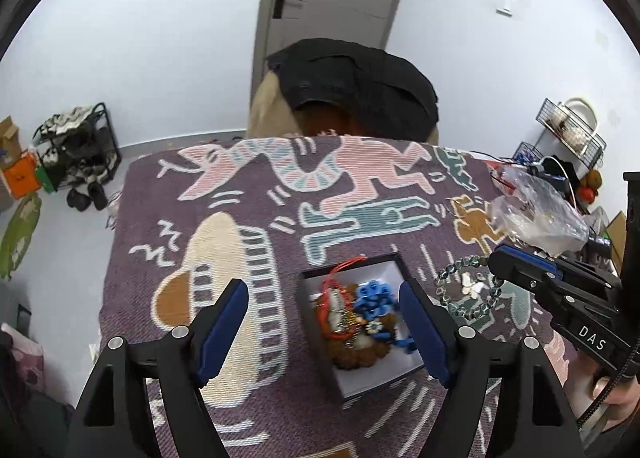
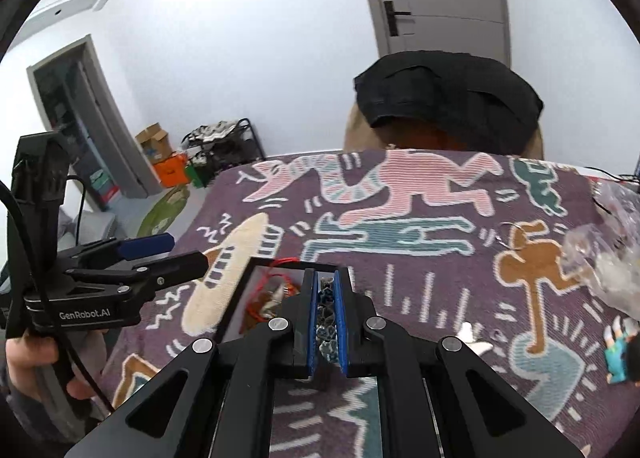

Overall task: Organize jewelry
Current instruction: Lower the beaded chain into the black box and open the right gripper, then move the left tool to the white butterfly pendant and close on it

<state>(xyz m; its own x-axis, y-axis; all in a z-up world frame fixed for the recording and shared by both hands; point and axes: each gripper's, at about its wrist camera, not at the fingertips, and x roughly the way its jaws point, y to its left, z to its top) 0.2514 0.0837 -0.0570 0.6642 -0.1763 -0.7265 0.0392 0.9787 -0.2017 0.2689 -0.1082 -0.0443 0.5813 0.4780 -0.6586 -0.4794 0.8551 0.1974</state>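
A black-rimmed jewelry box (image 1: 390,376) with a white inside sits on the patterned cloth (image 1: 240,185). It holds red cord, brown beads and blue flower pieces (image 1: 374,300). My left gripper (image 1: 326,332) is open, its pads astride the box from above. My right gripper (image 1: 496,258) is shut on a grey-green bead bracelet (image 1: 460,290), which hangs as a loop just right of the box. In the right wrist view the beads (image 2: 327,322) sit pinched between the blue pads, above the box (image 2: 240,298). A small white piece (image 1: 470,286) lies on the cloth inside the loop.
A crumpled clear plastic bag (image 1: 536,213) lies at the cloth's right edge. A key ring (image 2: 512,232) and a teal trinket (image 2: 620,354) lie on the right side. A chair with a black garment (image 1: 356,89) stands behind the table. A shoe rack (image 1: 76,149) is far left.
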